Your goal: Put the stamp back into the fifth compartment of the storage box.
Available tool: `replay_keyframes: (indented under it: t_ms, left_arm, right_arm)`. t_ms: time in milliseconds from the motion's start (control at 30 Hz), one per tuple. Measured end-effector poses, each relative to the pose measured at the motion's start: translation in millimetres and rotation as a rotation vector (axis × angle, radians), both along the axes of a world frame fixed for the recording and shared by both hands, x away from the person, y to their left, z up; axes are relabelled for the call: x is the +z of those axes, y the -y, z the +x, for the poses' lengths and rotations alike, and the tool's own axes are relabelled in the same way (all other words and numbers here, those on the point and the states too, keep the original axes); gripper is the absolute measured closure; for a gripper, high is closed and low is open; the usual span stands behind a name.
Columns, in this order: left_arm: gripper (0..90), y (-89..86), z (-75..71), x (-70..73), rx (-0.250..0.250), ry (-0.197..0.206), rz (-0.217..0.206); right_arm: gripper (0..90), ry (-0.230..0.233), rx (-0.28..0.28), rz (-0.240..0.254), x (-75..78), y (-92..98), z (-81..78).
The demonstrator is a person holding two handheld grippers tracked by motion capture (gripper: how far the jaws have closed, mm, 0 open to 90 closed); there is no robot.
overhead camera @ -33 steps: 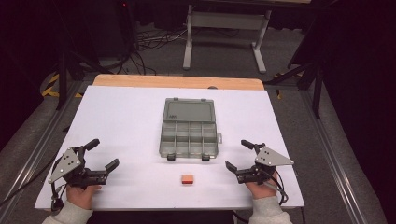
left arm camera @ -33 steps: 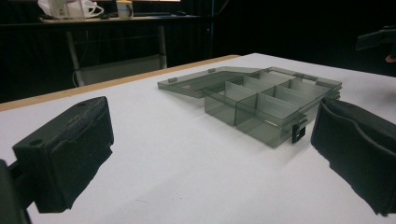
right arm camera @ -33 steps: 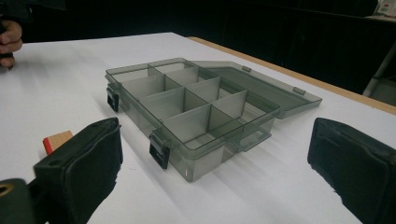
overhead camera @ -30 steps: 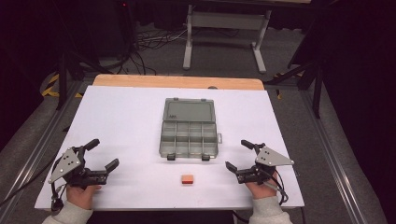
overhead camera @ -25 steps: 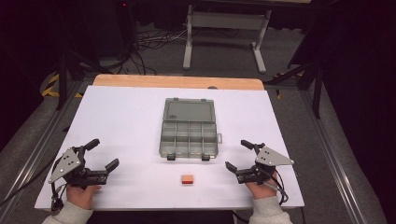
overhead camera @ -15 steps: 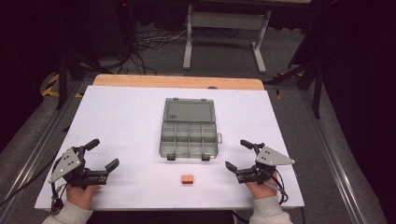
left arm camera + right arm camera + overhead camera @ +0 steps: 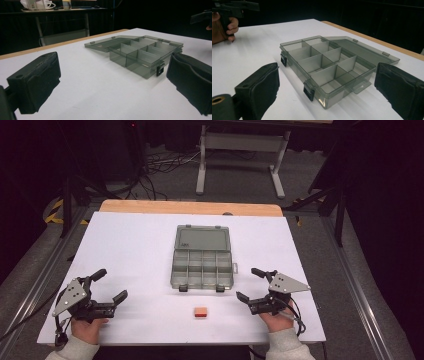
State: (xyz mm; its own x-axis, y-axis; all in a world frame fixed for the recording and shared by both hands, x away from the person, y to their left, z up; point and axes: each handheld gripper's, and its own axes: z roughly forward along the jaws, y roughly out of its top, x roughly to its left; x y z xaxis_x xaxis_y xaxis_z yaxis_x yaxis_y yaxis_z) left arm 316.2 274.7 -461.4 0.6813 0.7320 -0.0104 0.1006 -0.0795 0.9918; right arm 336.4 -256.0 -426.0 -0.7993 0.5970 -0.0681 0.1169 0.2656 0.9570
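Note:
A grey see-through compartment box [image 7: 202, 262] lies open in the middle of the white table [image 7: 135, 245], its lid folded flat toward the far side. The box [image 7: 146, 53] has several empty compartments, seen from both gripper views [image 7: 322, 65]. A small orange block [image 7: 200, 312] rests on the table just in front of the box. My left gripper [image 7: 110, 287] rests open at the front left, held by a hand. At the front right my right gripper [image 7: 250, 285] is open too. Nothing is between either pair of jaws.
A wooden strip [image 7: 190, 208] edges the table's far side. Beyond it are a metal stand [image 7: 240, 150] and cables on the floor. Metal rails run along both sides of the table. In the right gripper view the other hand and its gripper [image 7: 227, 15] show at the top left.

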Motion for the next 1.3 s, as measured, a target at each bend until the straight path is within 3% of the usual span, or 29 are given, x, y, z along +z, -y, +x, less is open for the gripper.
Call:
replay_keyframes:
  t_ms: [600, 1300]
  left_arm:
    - [0.1, -0.4, 0.2, 0.1, -0.001, 0.003, 0.005]
    - [0.1, -0.4, 0.4, 0.1, -0.005, 0.004, 0.004]
  right_arm:
    - [7.1, 0.006, 0.128, -0.053, 28.1, -48.0, 10.6]
    - [6.3, 0.001, 0.238, -0.085, 42.3, -90.5, 23.1]
